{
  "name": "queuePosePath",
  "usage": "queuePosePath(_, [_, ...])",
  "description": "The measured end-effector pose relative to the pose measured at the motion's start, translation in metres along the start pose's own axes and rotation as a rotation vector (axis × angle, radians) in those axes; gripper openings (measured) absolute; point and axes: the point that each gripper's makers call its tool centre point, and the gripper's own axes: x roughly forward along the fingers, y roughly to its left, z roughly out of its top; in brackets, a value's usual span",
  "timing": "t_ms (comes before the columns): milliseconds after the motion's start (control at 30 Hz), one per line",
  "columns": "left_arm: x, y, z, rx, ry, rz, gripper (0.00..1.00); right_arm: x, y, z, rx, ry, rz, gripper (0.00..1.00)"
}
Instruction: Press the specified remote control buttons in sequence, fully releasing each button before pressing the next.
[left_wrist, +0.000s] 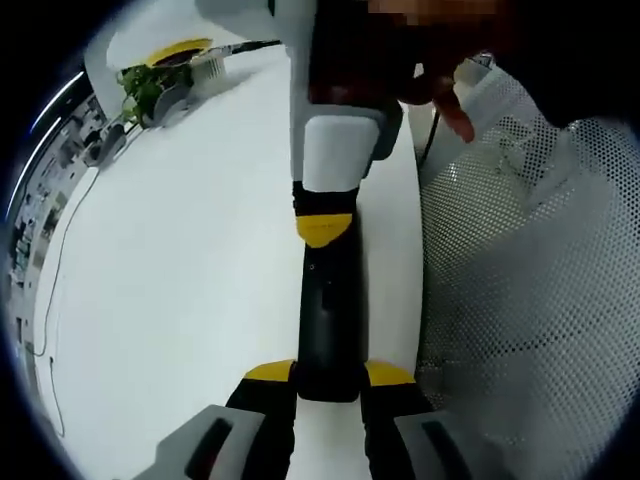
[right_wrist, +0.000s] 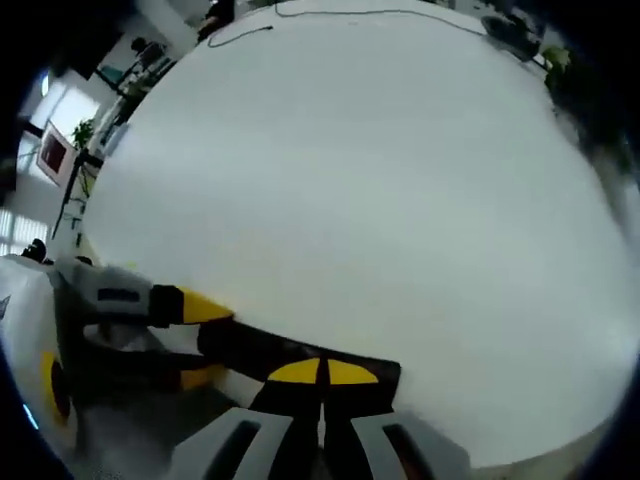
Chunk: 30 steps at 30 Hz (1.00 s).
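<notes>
Lying lengthwise between the left gripper (left_wrist: 328, 382)'s pinching jaws, the black remote (left_wrist: 329, 310) points straight ahead; the right gripper (right_wrist: 322, 372), jaws pressed together, touches its top. No lettering is legible.

The remote control (left_wrist: 328, 320) between the left gripper (left_wrist: 330, 375) jaws is black; those jaws are black with yellow tips on grey bodies. Beyond it, the right gripper (left_wrist: 322, 228) shows a yellow tip under a white and grey body. The table (left_wrist: 180, 280) is plain white. To the right hangs a white mesh garment (left_wrist: 530, 280) dotted with small holes. Far ahead-left sits a green plant (left_wrist: 145, 88) beside a yellow-topped white object (left_wrist: 185, 52)
</notes>
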Motion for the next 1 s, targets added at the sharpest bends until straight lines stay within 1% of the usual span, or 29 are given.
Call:
queuePosePath(33, [0.0,0.0,0.0,-0.006,0.0,0.0,0.25,0.0,0.001,0.0,-0.034,-0.017,-0.008,0.0])
queuePosePath(67, [0.0,0.0,0.0,-0.006,0.001,0.0,0.25,0.0,0.001,0.0,-0.048,-0.03,-0.011,0.0])
queuePosePath(133, [-0.001,-0.001,0.0,-0.004,0.002,0.0,0.25,-0.001,0.001,-0.001,-0.035,-0.059,-0.009,0.0])
queuePosePath(200, [-0.001,-0.001,0.0,0.002,0.003,-0.003,0.24,-0.001,0.0,0.001,-0.011,-0.095,0.012,0.0])
queuePosePath(400, [0.0,0.0,0.0,0.004,-0.003,-0.005,0.24,-0.003,-0.001,0.001,-0.014,-0.222,0.09,0.0])
queuePosePath(500, [-0.001,0.0,0.0,0.008,-0.011,-0.005,0.24,-0.003,-0.002,0.001,-0.006,-0.222,0.109,0.0])
queuePosePath(600, [-0.001,0.0,-0.001,0.016,-0.035,-0.007,0.24,-0.003,-0.002,0.003,0.014,-0.213,0.134,0.0])
queuePosePath(667, [-0.001,0.0,0.0,0.017,-0.043,-0.011,0.24,-0.004,-0.001,0.003,0.052,-0.194,0.154,0.0])
queuePosePath(733, [-0.001,0.0,0.0,0.018,-0.046,-0.012,0.24,-0.004,-0.002,0.002,0.058,-0.193,0.163,0.0])
queuePosePath(800, [-0.001,0.0,0.0,0.021,-0.049,-0.013,0.24,-0.005,-0.001,0.0,0.117,-0.173,0.188,0.0])
queuePosePath(833, [-0.001,0.0,0.0,0.023,-0.05,-0.014,0.24,-0.007,0.003,0.0,0.149,-0.161,0.225,0.0])
queuePosePath(900, [-0.001,0.0,0.0,0.026,-0.052,-0.016,0.24,-0.011,0.011,0.002,0.199,-0.157,0.297,0.0])
queuePosePath(933, [-0.001,0.001,0.001,0.028,-0.054,-0.018,0.24,-0.011,0.012,0.003,0.208,-0.166,0.31,0.0])
queuePosePath(1000, [-0.001,0.001,0.001,0.034,-0.059,-0.022,0.24,-0.011,0.011,0.004,0.205,-0.174,0.314,0.0])
